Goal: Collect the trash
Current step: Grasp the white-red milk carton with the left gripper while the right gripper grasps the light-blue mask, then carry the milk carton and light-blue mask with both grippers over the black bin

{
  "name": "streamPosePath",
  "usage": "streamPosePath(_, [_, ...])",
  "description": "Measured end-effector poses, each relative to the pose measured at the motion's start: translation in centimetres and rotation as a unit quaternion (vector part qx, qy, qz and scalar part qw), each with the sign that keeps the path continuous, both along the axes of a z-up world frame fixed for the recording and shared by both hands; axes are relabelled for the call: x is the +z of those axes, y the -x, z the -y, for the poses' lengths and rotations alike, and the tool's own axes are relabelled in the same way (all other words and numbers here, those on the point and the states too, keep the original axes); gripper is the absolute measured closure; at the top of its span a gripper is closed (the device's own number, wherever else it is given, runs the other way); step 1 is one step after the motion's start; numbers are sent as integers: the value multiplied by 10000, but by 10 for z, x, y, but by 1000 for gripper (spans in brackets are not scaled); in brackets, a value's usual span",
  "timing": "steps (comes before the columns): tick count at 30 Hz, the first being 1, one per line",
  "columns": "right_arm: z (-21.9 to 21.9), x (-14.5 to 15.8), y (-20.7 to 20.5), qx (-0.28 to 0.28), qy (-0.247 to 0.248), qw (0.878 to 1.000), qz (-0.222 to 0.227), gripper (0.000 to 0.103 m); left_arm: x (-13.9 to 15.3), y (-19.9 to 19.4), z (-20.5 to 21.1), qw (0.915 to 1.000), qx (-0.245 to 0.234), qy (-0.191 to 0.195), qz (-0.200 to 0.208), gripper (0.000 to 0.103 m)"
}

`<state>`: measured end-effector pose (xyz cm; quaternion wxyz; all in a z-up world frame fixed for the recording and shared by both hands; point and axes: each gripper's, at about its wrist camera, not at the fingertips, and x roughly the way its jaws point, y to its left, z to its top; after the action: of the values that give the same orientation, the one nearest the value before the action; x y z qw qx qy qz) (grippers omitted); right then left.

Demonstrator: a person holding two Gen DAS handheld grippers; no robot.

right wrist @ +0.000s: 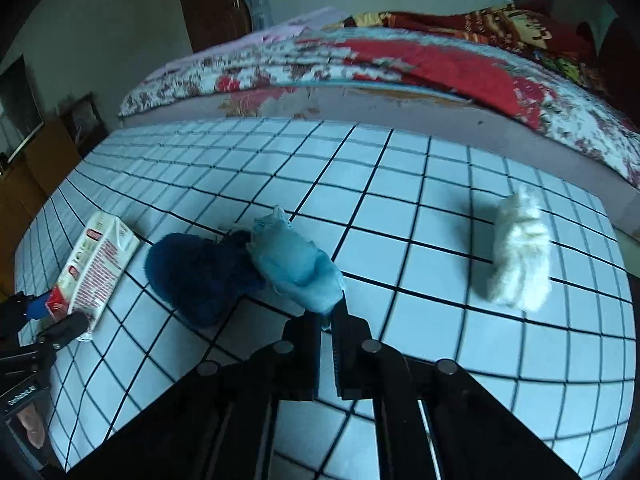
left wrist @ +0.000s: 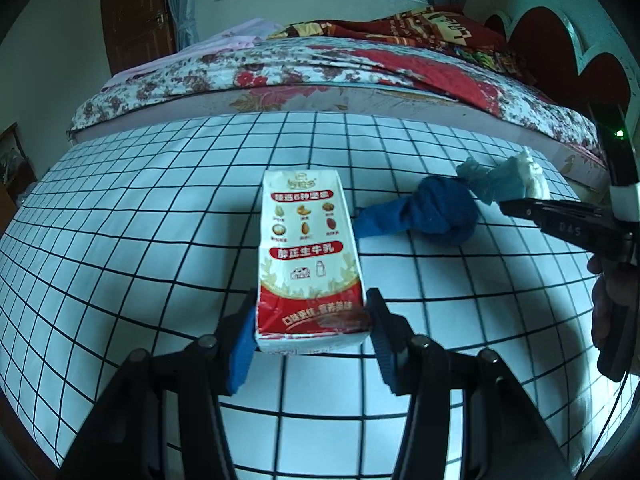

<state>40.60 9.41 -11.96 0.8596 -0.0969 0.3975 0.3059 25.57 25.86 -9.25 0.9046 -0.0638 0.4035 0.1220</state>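
My left gripper (left wrist: 311, 322) is shut on the near end of a white and red milk carton (left wrist: 308, 256); the carton also shows at the left of the right wrist view (right wrist: 98, 258). My right gripper (right wrist: 328, 316) is shut on the edge of a crumpled light blue tissue (right wrist: 296, 264), which also shows in the left wrist view (left wrist: 490, 182). A dark blue knotted sock (right wrist: 196, 276) lies beside the tissue and right of the carton (left wrist: 436, 210). A white fluffy wad (right wrist: 520, 250) lies apart at the right.
Everything sits on a table with a white cloth with a black grid (left wrist: 160, 220). A bed with a floral red quilt (left wrist: 320, 64) runs along the table's far edge. A dark wooden cabinet (right wrist: 24, 184) stands at the left.
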Motion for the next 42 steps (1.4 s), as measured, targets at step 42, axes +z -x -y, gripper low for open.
streamPosePath(42, [276, 106, 271, -1758, -1045, 9749, 882, 98, 83, 145, 240, 9779, -1844, -198, 963, 51])
